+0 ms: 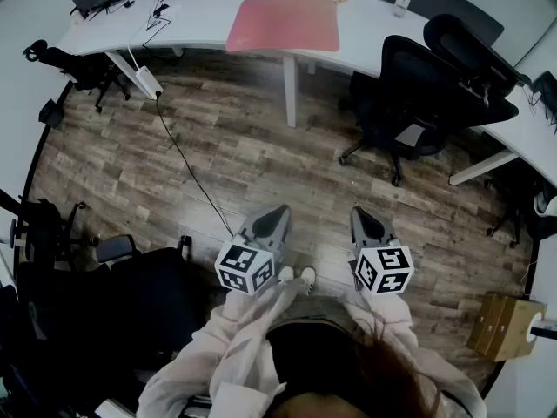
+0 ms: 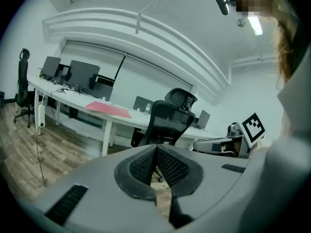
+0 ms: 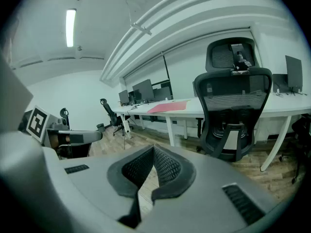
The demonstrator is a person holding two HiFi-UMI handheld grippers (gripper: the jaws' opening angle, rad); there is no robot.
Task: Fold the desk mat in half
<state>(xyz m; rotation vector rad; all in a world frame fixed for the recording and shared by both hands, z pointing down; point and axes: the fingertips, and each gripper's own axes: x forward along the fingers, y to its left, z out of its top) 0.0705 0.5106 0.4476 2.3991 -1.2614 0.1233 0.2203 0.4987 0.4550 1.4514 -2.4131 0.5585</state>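
Left tool (image 1: pixel 280 210), right tool (image 1: pixel 361 212) closed, empty; desk mat (image 1: pixel 284 24) far ahead on bench (image 1: pixel 196 20). Risk: tripping on cable (image 1: pixel 187 168) ahead-left.

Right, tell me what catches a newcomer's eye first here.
The pink desk mat lies flat and unfolded on the curved white desk, at the head view's top. Nearer, the left gripper and right gripper hang shut and empty over the wooden floor, well short of the desk. A black chair stands at the desk.
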